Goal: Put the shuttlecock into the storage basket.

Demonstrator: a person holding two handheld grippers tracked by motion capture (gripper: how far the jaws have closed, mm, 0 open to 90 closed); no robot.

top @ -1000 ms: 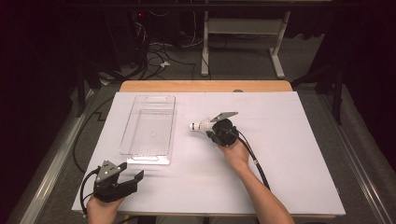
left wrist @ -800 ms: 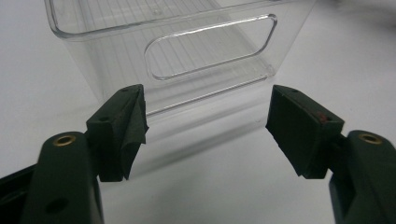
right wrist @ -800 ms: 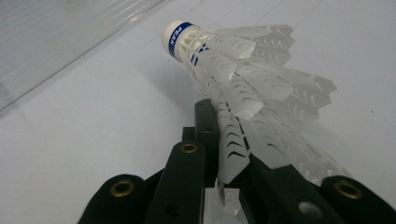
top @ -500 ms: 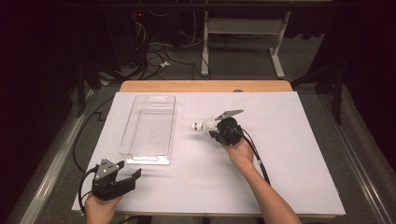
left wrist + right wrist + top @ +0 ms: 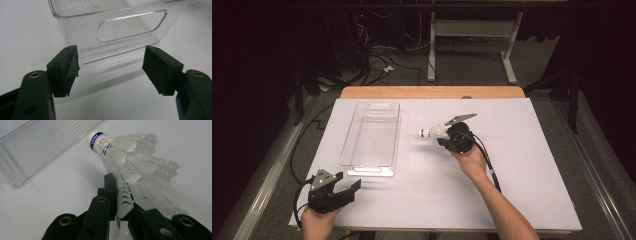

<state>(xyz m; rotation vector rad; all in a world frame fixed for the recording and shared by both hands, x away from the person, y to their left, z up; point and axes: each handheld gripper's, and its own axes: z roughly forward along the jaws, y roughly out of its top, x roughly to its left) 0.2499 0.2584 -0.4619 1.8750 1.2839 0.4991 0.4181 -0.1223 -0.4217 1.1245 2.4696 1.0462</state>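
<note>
A white feather shuttlecock (image 5: 432, 133) (image 5: 125, 162) with a blue band on its cork is pinched by its skirt in my right gripper (image 5: 445, 136) (image 5: 120, 202), which is shut on it. It hangs over the white table cover, cork pointing left toward a clear plastic bin (image 5: 372, 137) (image 5: 37, 147). My left gripper (image 5: 352, 189) (image 5: 111, 67) rests near the table's front left corner, jaws open and empty, facing the bin's near end wall (image 5: 125, 27) with its handle slot.
The white cover (image 5: 522, 170) spreads over a wooden table (image 5: 432, 92). Cables (image 5: 382, 60) and a white desk frame (image 5: 472, 45) stand on the dark floor behind. A metal rail (image 5: 267, 180) runs along the table's left side.
My right gripper has drifted slightly to the right and a little higher with the shuttlecock. The left gripper has stayed still.
</note>
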